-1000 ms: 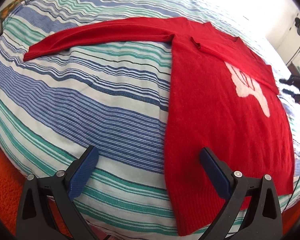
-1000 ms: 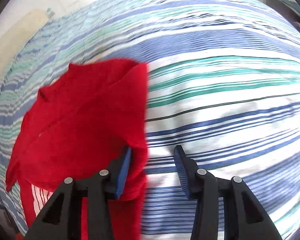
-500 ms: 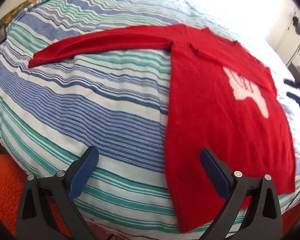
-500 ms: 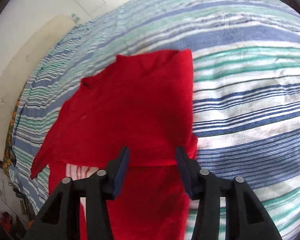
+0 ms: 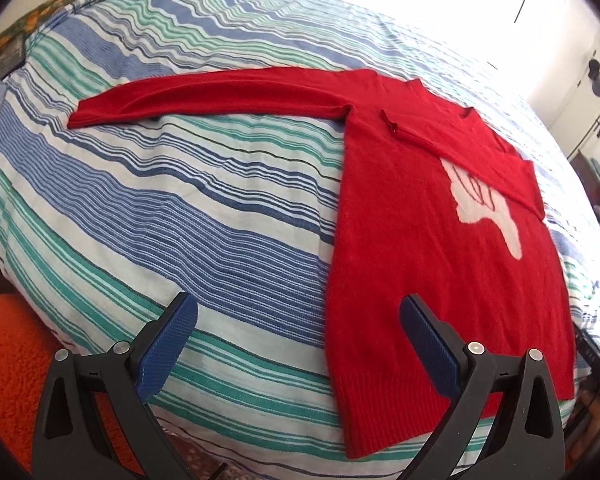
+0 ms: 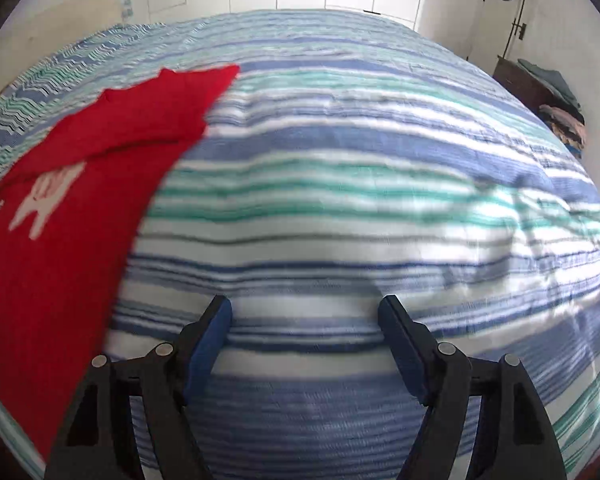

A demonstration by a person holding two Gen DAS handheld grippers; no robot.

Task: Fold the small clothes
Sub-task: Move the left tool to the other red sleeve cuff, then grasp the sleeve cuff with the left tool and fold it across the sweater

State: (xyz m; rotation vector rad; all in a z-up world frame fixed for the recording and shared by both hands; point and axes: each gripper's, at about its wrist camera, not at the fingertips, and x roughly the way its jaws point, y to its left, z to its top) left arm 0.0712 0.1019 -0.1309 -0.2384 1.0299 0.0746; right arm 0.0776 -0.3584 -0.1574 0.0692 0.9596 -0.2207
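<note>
Red sweater (image 5: 420, 248) lies flat on striped bedspread (image 5: 180, 208), one sleeve folded across chest, other extended; left gripper (image 5: 300, 340) wide apart, empty, above hem; right gripper (image 6: 304, 340) opening, empty, over bare bedspread.

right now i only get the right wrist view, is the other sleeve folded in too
Observer: No. On the left wrist view the far sleeve lies stretched straight out across the striped bedspread.
Operator: left claw on it yet
Observer: No, the left claw is open with nothing in it, over the bedspread by the red sweater's ribbed hem.
Operator: anything beside the bed there
Observer: An orange rug shows at the lower left.
</note>
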